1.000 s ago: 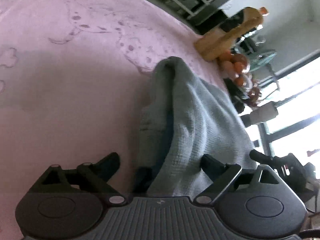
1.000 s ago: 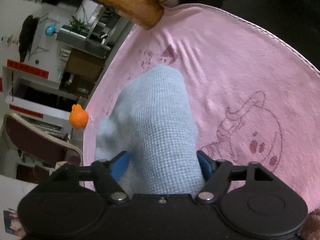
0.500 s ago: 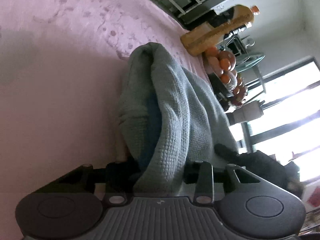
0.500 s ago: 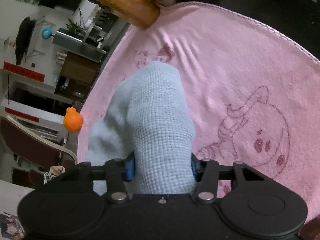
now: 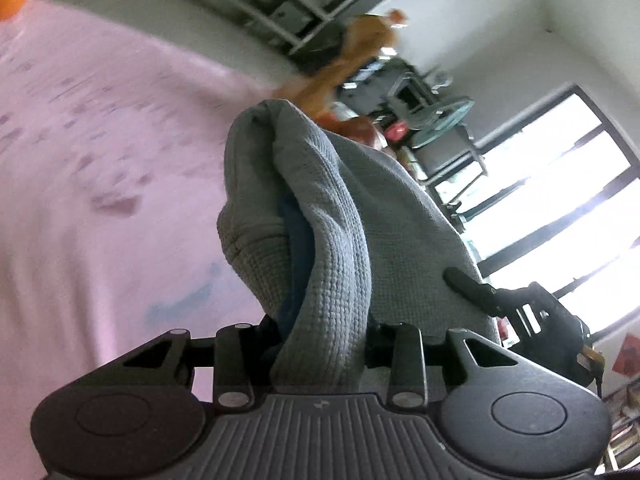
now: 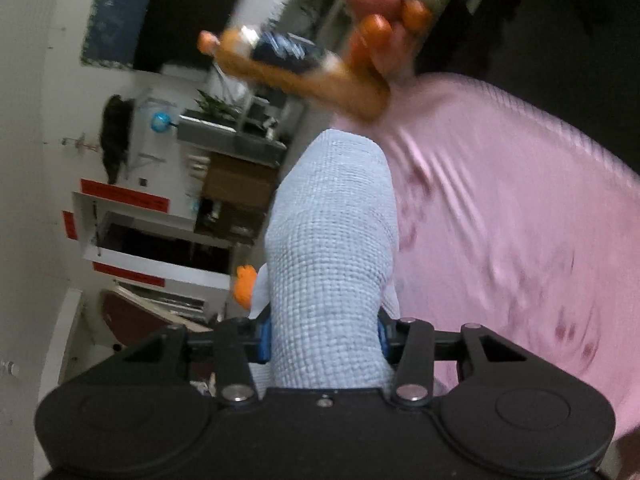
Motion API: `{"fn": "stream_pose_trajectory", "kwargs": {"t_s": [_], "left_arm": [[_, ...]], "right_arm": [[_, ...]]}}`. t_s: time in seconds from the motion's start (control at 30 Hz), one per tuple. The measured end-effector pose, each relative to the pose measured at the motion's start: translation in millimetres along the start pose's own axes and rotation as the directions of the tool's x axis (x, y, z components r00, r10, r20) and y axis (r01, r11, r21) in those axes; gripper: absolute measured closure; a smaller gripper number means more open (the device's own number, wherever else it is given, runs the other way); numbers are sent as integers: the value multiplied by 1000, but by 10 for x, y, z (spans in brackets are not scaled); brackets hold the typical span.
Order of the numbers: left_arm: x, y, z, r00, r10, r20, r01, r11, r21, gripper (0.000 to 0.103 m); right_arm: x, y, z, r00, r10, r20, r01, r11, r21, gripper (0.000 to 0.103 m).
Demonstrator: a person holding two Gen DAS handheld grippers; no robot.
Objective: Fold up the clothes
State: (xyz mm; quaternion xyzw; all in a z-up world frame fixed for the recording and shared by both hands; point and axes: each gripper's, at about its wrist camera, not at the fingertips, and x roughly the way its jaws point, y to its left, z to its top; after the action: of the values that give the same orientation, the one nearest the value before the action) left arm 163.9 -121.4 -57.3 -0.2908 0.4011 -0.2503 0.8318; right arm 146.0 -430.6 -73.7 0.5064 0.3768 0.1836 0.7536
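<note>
The left gripper is clamped on a bunched fold of the grey-blue waffle-knit cloth, its two black fingers pressed in against the fabric from either side. The right gripper has its blue-padded fingers squeezed tight on another part of the same cloth, which looks paler blue from that side. The cloth rises away from each gripper in a thick, rolled ridge, held up off the pink towel that covers the surface beneath; a darker blue inner layer shows in the crease seen from the left wrist. In the left wrist view the right gripper shows as a dark shape against the bright window, at the far edge of the cloth. The pink towel carries faint printed marks and some wrinkles, blurred in both views. Beyond its far edge lies an orange drink bottle with a dark label, and just beside it a cluster of oranges. A small orange object shows just left of the cloth near the right gripper's finger; I cannot tell what it is.
</note>
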Motion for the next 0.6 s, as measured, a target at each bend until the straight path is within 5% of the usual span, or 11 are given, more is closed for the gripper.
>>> {"fn": "stream_pose_trajectory", "kwargs": {"t_s": [0.23, 0.37, 0.4, 0.47, 0.6], "left_arm": [[815, -408, -77, 1000, 4, -16, -4, 999, 45, 68], [1442, -215, -220, 991, 125, -54, -121, 990, 73, 65], [1580, -109, -247, 985, 154, -75, -151, 987, 50, 55], [1611, 45, -259, 991, 116, -72, -117, 993, -19, 53], [1364, 29, -159, 991, 100, -87, -101, 995, -10, 53]], "right_arm": [[-341, -256, 654, 994, -17, 106, 20, 999, -26, 59], [-254, -712, 873, 989, -79, 121, 77, 997, 22, 57], [-166, -858, 912, 985, -136, 106, 131, 990, 47, 52], [-5, -1122, 985, 968, -240, 76, 233, 968, 87, 45], [-24, -1047, 1011, 961, -263, 85, 260, 964, 46, 25]]}}
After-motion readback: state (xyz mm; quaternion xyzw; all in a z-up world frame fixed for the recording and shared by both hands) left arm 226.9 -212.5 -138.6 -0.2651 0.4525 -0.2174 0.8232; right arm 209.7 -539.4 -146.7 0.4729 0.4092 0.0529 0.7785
